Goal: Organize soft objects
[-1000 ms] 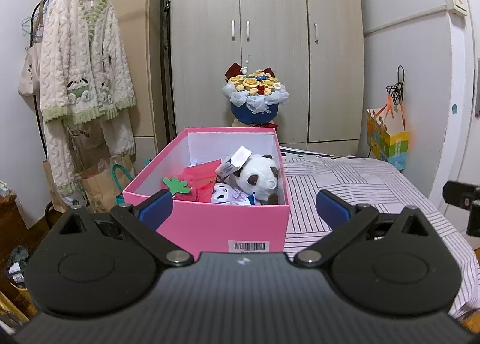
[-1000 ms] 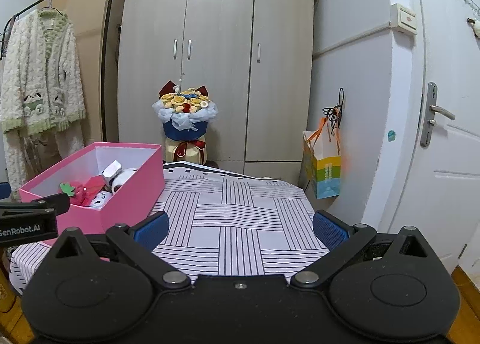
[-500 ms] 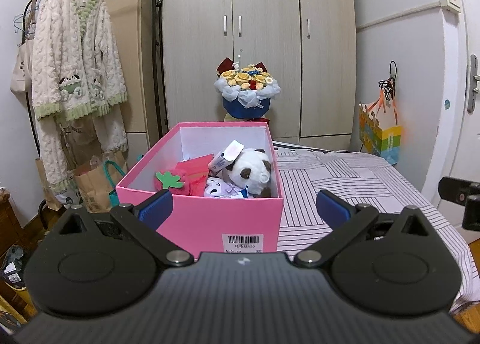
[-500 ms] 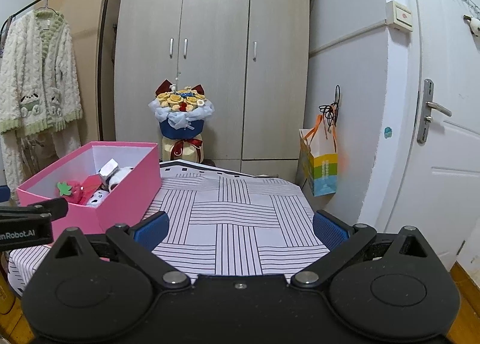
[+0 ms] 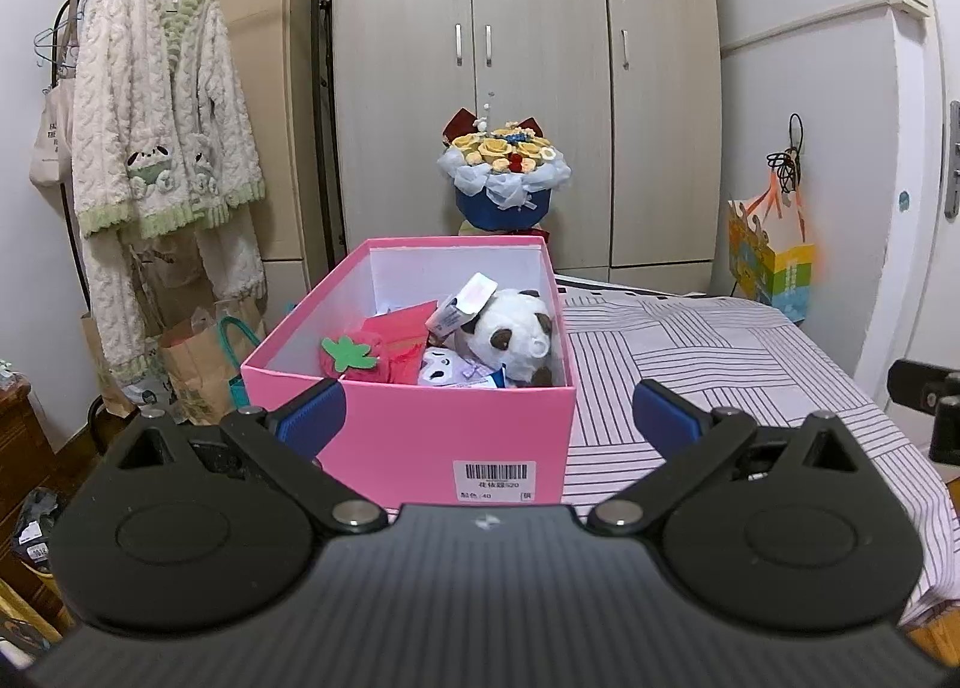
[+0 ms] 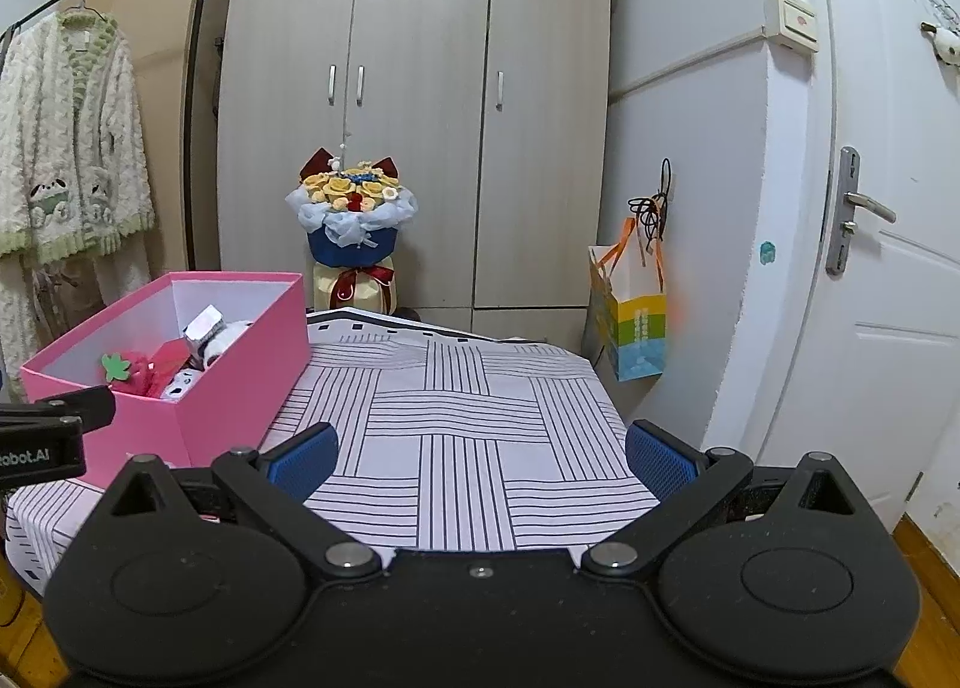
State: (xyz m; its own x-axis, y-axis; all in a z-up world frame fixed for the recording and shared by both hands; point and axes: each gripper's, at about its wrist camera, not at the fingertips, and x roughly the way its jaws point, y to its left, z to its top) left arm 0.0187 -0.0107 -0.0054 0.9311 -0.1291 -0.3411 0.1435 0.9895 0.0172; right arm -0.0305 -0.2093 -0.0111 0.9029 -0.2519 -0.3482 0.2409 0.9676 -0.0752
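A pink box [image 5: 420, 436] stands on the striped table cover [image 5: 690, 352]. Inside lie a panda plush [image 5: 513, 331], a red strawberry plush [image 5: 351, 355] and a small white plush [image 5: 441, 373]. My left gripper [image 5: 487, 416] is open and empty, just in front of the box's near wall. The box also shows in the right wrist view [image 6: 240, 352] at the left. My right gripper [image 6: 480, 457] is open and empty over the striped cover [image 6: 480, 418], to the right of the box.
A flower bouquet [image 5: 504, 178] stands behind the table before a grey wardrobe [image 5: 528, 87]. A knitted cardigan [image 5: 162, 111] hangs on a rack at left, with paper bags [image 5: 198, 358] below. A colourful gift bag [image 6: 633, 322] hangs by the white door [image 6: 888, 268].
Both grippers have pulled back and risen slightly from the table. The box looks a little farther away and lower in the left view. Both grippers stay open.
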